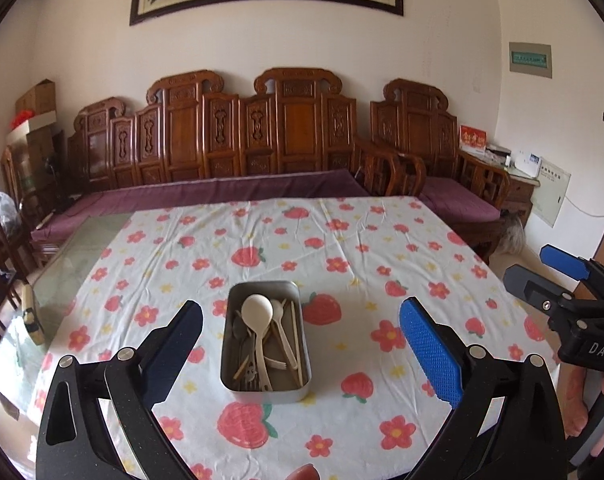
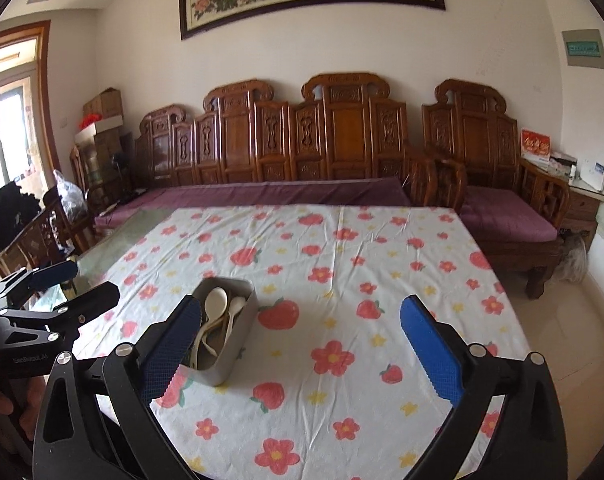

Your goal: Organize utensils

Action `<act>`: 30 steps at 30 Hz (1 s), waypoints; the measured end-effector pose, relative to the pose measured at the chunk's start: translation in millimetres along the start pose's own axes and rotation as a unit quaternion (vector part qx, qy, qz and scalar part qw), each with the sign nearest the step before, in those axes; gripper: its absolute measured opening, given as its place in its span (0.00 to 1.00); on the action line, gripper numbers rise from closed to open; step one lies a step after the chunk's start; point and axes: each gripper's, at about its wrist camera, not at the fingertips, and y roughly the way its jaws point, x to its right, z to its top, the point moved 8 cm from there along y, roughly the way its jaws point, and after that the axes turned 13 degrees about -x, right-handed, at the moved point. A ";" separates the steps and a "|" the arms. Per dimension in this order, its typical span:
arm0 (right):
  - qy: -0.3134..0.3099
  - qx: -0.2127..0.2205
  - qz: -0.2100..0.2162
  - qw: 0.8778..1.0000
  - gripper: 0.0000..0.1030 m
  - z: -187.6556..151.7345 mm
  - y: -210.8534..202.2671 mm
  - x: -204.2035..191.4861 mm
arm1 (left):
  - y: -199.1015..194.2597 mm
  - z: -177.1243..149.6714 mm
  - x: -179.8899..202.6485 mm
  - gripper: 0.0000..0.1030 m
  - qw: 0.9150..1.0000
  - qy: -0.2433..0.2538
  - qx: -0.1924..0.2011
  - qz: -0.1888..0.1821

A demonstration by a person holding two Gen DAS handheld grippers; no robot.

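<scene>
A grey metal tin stands on the flowered tablecloth. It holds a cream ladle-like spoon, a smaller cream spoon, chopsticks, a small fork and some darker utensils. My left gripper is open and empty, held above the table with the tin between its fingers in view. My right gripper is open and empty; the tin lies by its left finger. Each gripper shows at the other view's edge: the right one, the left one.
A carved wooden sofa with purple cushions runs behind the table. A glass tabletop edge is bare at the left. Wooden chairs and boxes stand at the left, a side cabinet at the right.
</scene>
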 end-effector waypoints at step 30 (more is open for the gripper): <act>-0.003 0.059 0.008 0.998 0.97 5.3 -57.3 -19.7 | -63.3 6.9 -2.5 0.93 0.998 -0.015 0.058 0.017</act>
